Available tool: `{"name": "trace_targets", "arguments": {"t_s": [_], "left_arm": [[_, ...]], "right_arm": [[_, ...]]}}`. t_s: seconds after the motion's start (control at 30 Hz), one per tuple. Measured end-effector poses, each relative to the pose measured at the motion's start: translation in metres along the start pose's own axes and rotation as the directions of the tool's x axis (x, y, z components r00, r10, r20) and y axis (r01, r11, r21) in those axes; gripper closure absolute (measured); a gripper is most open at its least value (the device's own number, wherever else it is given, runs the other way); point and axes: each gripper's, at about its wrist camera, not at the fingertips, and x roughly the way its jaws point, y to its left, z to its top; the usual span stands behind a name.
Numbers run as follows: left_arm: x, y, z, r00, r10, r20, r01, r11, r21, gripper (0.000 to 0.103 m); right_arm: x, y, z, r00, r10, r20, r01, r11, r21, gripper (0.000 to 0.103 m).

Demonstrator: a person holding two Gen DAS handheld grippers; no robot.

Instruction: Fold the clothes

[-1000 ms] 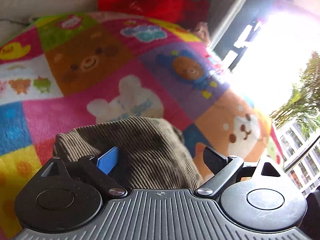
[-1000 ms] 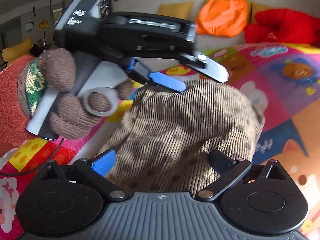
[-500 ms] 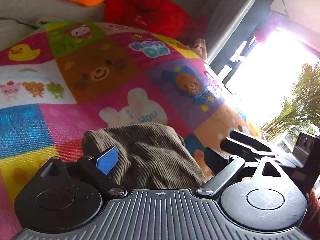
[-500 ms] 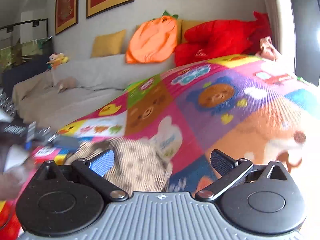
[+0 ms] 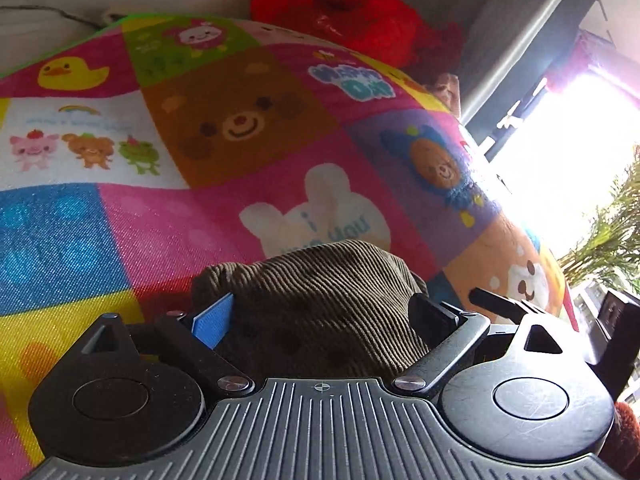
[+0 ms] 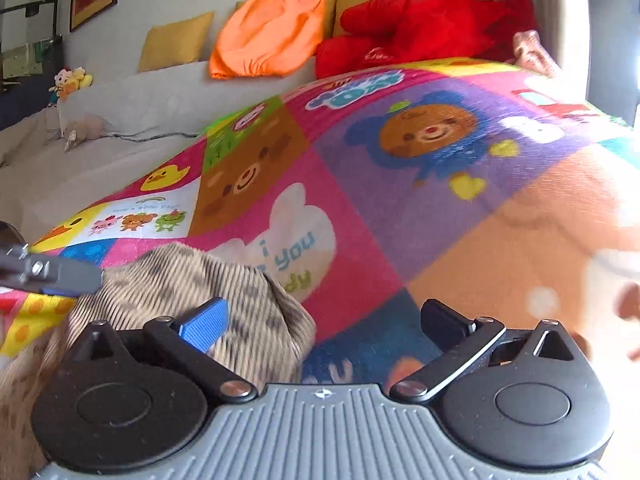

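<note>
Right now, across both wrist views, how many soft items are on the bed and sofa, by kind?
Corduroy garment to fold: 1
Patchwork blanket: 1
Yellow cushion: 1
Orange pumpkin plush: 1
Red plush: 1
Small stuffed toys: 2, a yellow one and a greyish one
Total: 7

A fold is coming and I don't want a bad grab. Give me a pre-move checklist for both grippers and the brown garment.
1. Left gripper ready to close: ok, jaws open with the corduroy garment bunched between them.
2. Right gripper empty: ok, jaws open over bare blanket, garment beside its blue finger.
3. Garment lying flat: not ok, heaped.
4. Room on blanket beyond the garment: ok.
5. Garment's near hem located: cannot tell, hidden behind the gripper bodies.
</note>
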Motion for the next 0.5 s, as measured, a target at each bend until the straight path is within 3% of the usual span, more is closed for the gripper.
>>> {"name": "trace_targets", "arguments": {"t_s": [0.17,0.23,0.37,0.43,0.5], "left_arm": [[-0.025,-0.007,-0.012,0.998,0.064,0.028,-0.065,0.997,0.039,0.004],[-0.032,-0.009,-0.013,0.996,0.077,0.039,-0.079,0.996,0.037,0.004],[-0.045,-0.021,-0.012,0.998,-0.017,0.059,0.014,0.999,0.049,0.004],[-0.041,-0.031,-0.012,0.998,-0.02,0.058,0.016,0.997,0.077,0.004],[-0.029,-0.031,-0.01,0.999,0.006,0.043,-0.009,0.997,0.081,0.004]], "right_arm": [[-0.066,0.004,-0.037,0.985,0.173,0.008,-0.173,0.983,0.054,0.0],[-0.079,0.015,-0.054,0.98,0.194,-0.034,-0.194,0.981,0.02,0.0],[-0.083,0.032,-0.075,0.994,0.08,-0.069,-0.089,0.986,-0.142,0.0],[-0.08,0.033,-0.078,0.998,0.01,-0.057,-0.021,0.98,-0.199,0.0],[-0.08,0.028,-0.075,0.998,-0.009,-0.058,-0.002,0.984,-0.176,0.0]]}}
